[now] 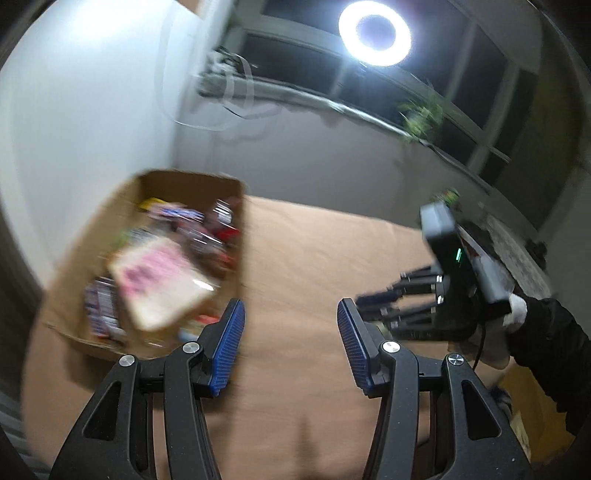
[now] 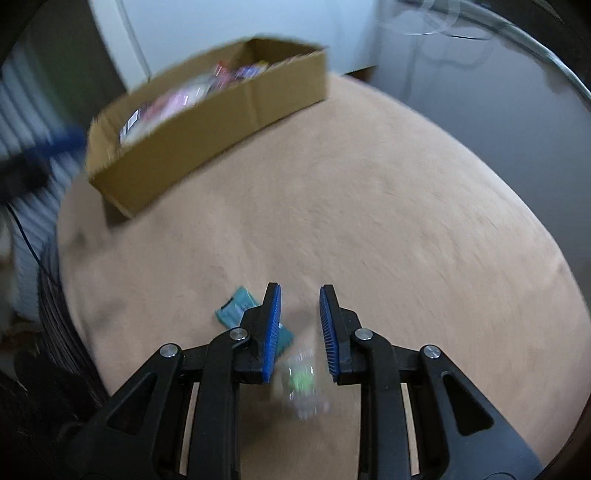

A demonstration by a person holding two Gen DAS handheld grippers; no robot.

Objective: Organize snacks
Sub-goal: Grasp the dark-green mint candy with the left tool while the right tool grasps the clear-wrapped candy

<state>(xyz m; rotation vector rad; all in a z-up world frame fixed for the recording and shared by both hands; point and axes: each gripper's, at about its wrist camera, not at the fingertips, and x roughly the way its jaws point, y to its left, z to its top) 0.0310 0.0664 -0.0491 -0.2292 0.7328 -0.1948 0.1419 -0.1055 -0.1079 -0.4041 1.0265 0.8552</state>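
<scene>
A cardboard box [image 1: 74,258] full of snack packets stands on the tan-covered table; a pink-and-white packet [image 1: 159,280] lies on top. The box also shows in the right wrist view [image 2: 207,147] at the far left of the table. My left gripper [image 1: 291,314] is open and empty, just right of the box. My right gripper [image 2: 299,295] is open, low over the table. A teal packet [image 2: 236,306] lies by its left finger. A clear packet with green inside [image 2: 303,380] lies blurred below and between the fingers. The right gripper also shows in the left wrist view [image 1: 391,299].
The round table [image 2: 406,221] has a tan cloth. A ring light [image 1: 375,33] glows by dark windows. A plant [image 1: 423,114] sits on the sill. A dark coiled thing [image 2: 62,325] stands at the table's left edge.
</scene>
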